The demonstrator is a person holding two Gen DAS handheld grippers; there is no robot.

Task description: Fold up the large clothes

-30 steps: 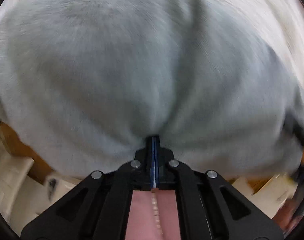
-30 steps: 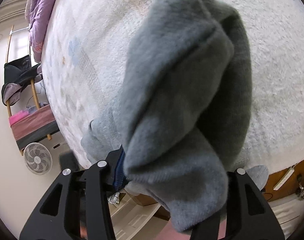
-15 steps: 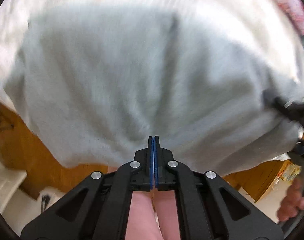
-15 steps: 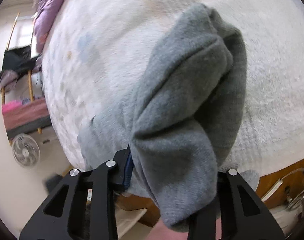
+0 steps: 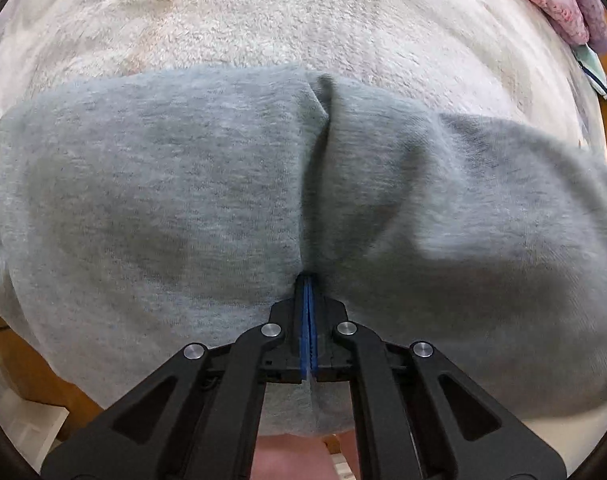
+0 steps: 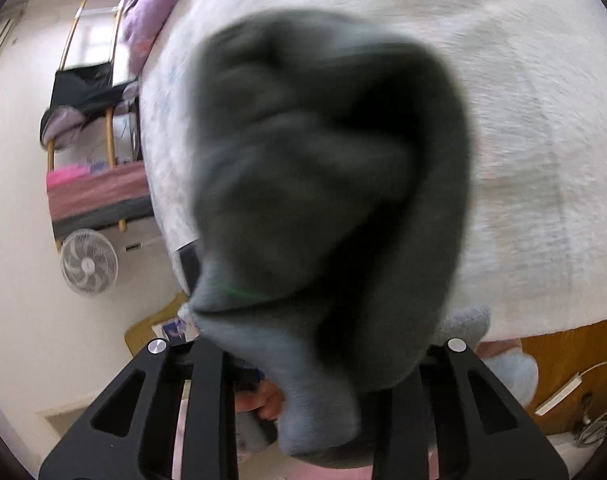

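Left wrist view: the left tool [image 5: 308,280] has its jaws pressed together on a pinch of the grey garment [image 5: 163,200], which spreads from nine to three o'clock over the bed [image 5: 303,12]. In the right wrist view the right tool [image 6: 307,360] has just been closing, with a thick bunch of the garment [image 6: 323,184] between its fingers – gripped, it seems. I judge this the lift-and-carry of a fold. Next calls for moving both tools together towards twelve o'clock – keeping the cloth taut – then laying it flat.
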